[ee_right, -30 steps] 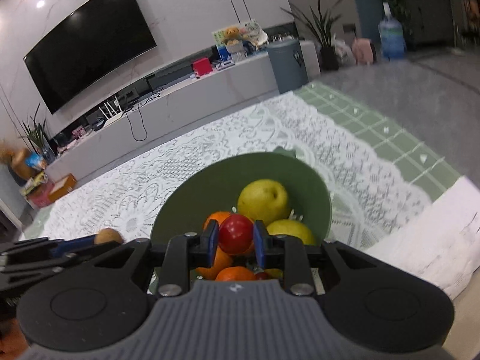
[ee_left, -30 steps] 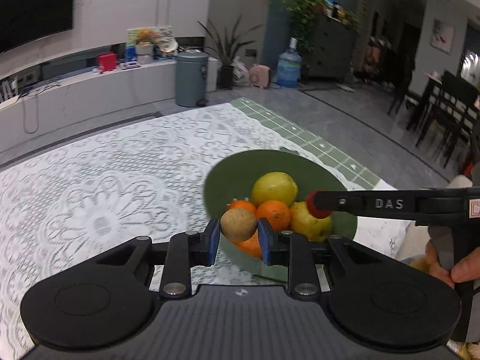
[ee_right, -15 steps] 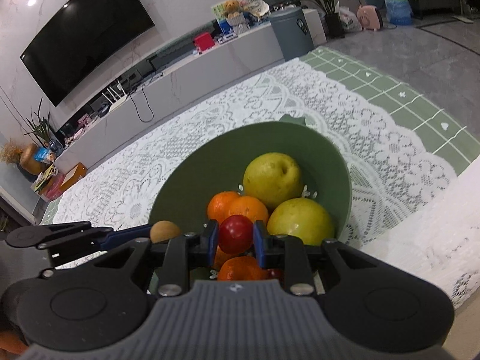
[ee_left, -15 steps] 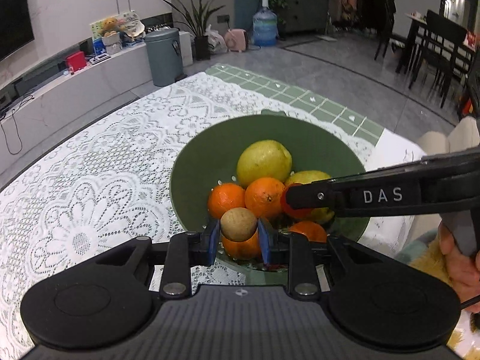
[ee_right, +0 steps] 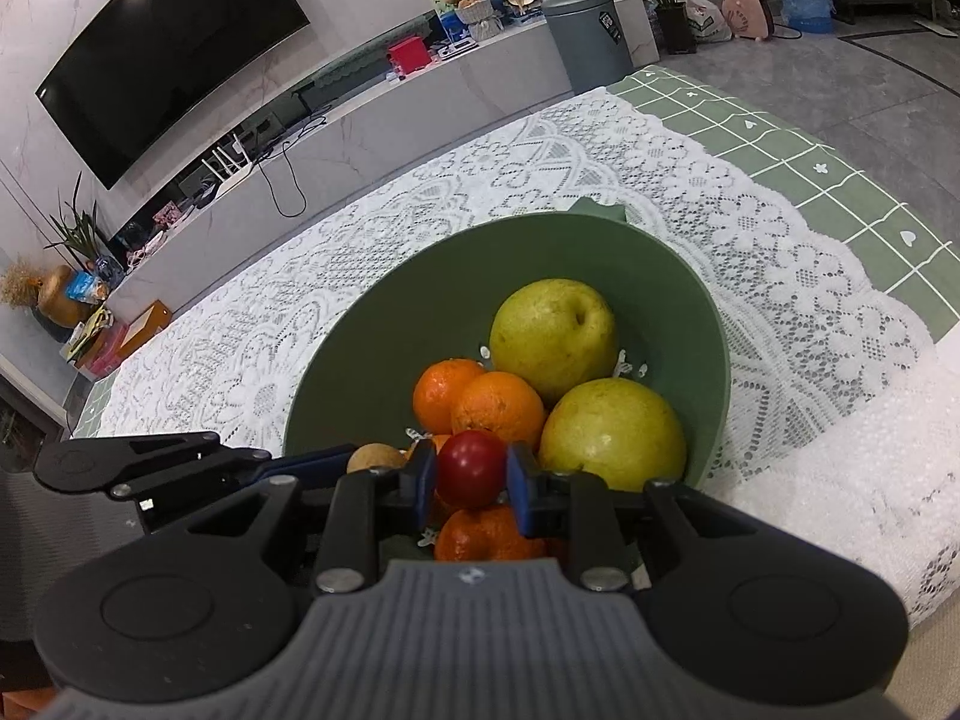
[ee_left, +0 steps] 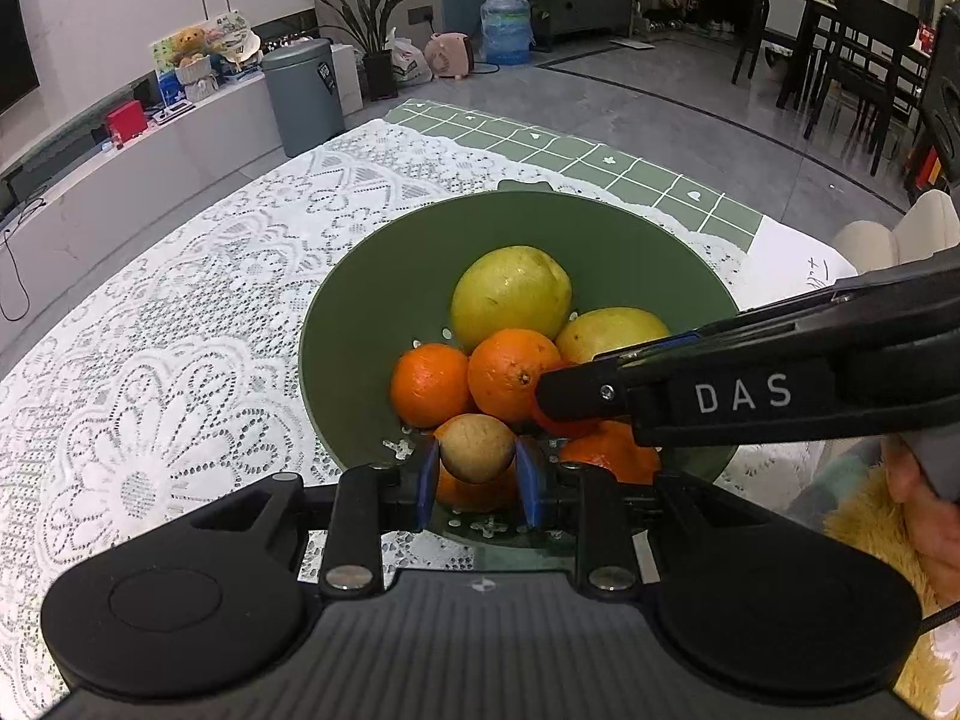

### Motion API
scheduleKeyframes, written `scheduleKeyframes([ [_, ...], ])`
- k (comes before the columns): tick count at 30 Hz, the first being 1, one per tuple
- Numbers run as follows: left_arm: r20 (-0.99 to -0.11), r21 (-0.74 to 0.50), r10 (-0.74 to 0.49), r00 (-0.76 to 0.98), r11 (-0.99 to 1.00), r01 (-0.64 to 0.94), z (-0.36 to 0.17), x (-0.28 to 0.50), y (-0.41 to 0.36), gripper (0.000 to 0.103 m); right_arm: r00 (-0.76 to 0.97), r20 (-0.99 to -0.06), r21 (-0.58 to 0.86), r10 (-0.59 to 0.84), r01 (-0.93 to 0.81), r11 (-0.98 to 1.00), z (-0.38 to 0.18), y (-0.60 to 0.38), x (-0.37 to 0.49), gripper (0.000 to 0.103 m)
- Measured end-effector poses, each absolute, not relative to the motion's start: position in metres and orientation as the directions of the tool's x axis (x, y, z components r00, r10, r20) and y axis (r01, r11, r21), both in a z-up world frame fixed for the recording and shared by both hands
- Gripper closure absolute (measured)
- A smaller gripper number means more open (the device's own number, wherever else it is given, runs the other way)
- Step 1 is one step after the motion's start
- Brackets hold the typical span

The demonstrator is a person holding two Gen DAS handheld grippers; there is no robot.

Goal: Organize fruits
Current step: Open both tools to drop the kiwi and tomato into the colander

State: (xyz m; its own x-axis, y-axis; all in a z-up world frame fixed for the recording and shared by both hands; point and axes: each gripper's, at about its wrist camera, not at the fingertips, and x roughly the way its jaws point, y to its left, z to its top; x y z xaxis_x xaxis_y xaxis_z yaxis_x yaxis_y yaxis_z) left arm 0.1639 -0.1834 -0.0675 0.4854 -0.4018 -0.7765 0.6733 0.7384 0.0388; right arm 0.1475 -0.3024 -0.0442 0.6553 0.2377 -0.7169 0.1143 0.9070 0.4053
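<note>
Holding a brown fruit (ee_left: 478,447) in my left gripper (ee_left: 478,483) and a red fruit (ee_right: 471,468) in my right gripper (ee_right: 471,483), both jaws clenched low-centre over the green bowl (ee_left: 384,276), I should next release each onto the pile.

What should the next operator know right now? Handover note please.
Left tool: shut on a small brown fruit, held over the near side of the green bowl.
Right tool: shut on a small red fruit, also over the bowl's near side.
In the bowl: two yellow-green pears and several oranges.
Done: both small fruits carried to the bowl.
Left: release both into the bowl, one at a time, since the tools are close together.
</note>
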Motion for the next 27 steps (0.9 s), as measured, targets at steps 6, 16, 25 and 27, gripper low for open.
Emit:
scheduleKeyframes([
  [6,-0.777,0.036,-0.405,0.482,0.736,0.676,-0.067,0.164,-0.182,0.069,0.66,-0.713,0.409,0.236,0.118,0.905,-0.044,-0.303,0.148,0.081],
  [16,-0.765,0.009,-0.426,0.483,0.743,0.669,-0.062,0.158,-0.177,0.059,0.678,-0.693,0.436,0.244,0.124,0.891,-0.043,-0.306,0.145,0.066],
  [25,-0.731,-0.006,-0.449,0.513,0.756,0.654,-0.046,0.145,-0.159,0.056,0.682,-0.669,0.486,0.295,0.101,0.868,-0.043,-0.308,0.143,0.069],
  [27,-0.728,-0.007,-0.448,0.519,0.762,0.648,-0.044,0.142,-0.153,0.056,0.684,-0.65,0.514,0.33,0.077,0.854,-0.043,-0.309,0.143,0.069],
])
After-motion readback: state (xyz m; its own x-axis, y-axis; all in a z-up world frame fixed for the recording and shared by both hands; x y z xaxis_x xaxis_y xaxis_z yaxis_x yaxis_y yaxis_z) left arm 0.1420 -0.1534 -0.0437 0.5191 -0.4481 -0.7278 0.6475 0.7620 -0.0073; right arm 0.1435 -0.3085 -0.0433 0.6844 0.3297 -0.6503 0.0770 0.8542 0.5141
